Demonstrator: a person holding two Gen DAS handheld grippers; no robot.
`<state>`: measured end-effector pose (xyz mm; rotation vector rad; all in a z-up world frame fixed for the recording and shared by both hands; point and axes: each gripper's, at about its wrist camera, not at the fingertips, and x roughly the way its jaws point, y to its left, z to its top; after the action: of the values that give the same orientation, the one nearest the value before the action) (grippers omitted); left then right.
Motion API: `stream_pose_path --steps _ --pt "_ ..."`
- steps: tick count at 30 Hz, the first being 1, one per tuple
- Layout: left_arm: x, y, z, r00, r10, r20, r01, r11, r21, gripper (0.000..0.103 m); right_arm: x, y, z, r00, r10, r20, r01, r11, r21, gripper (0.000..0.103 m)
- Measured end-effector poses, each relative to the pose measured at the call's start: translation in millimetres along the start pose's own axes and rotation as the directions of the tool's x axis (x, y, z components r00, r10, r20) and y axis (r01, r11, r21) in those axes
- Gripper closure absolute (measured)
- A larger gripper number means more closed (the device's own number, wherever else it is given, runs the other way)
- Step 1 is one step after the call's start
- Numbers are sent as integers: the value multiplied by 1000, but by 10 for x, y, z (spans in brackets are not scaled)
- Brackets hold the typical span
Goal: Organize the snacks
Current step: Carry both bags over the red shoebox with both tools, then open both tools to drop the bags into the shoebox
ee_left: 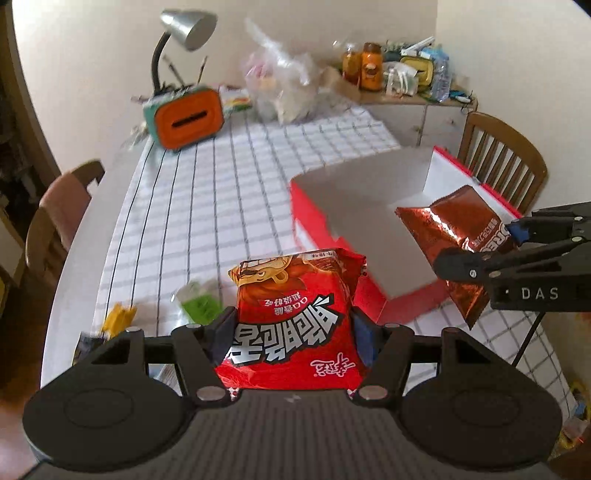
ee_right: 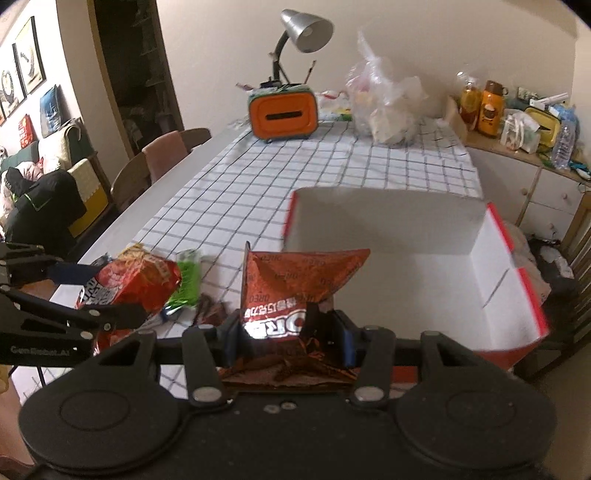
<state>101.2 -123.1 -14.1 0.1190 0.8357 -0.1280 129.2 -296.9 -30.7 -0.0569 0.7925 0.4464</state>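
My left gripper (ee_left: 293,334) is shut on a red snack bag (ee_left: 295,314) and holds it above the checked tablecloth, left of the box. It also shows in the right wrist view (ee_right: 125,284). My right gripper (ee_right: 288,332) is shut on a brown Oreo packet (ee_right: 295,284), held over the near edge of the open red box (ee_right: 495,273) with a white inside. In the left wrist view the Oreo packet (ee_left: 450,236) hangs over the box (ee_left: 314,221).
A green packet (ee_right: 186,280) and a yellow one (ee_left: 118,319) lie on the tablecloth near the front. An orange tissue box (ee_right: 282,116), a desk lamp (ee_right: 301,26) and a plastic bag (ee_right: 384,107) stand at the far end. Wooden chairs (ee_left: 502,155) flank the table.
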Motion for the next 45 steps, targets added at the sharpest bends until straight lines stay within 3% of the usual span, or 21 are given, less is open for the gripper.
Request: stream_pose_path --steps 10,22,35,45 --pt "340 -593 457 1000 1 10 -1 1000 22 39 25 -695 110 999 -40 -5 40 999 -4 54" --pt "848 -1108 838 999 28 -40 -28 999 18 39 289 -1343 205 996 -65 -65 63 998 -21 54" --pt "1515 -1391 863 978 127 -168 -115 990 83 39 933 -1457 161 974 -74 -214 44 989 -141 54" --pt "1634 -1487 845 964 163 -210 -139 983 121 38 1032 -1375 61 968 -90 -234 25 963 -268 54"
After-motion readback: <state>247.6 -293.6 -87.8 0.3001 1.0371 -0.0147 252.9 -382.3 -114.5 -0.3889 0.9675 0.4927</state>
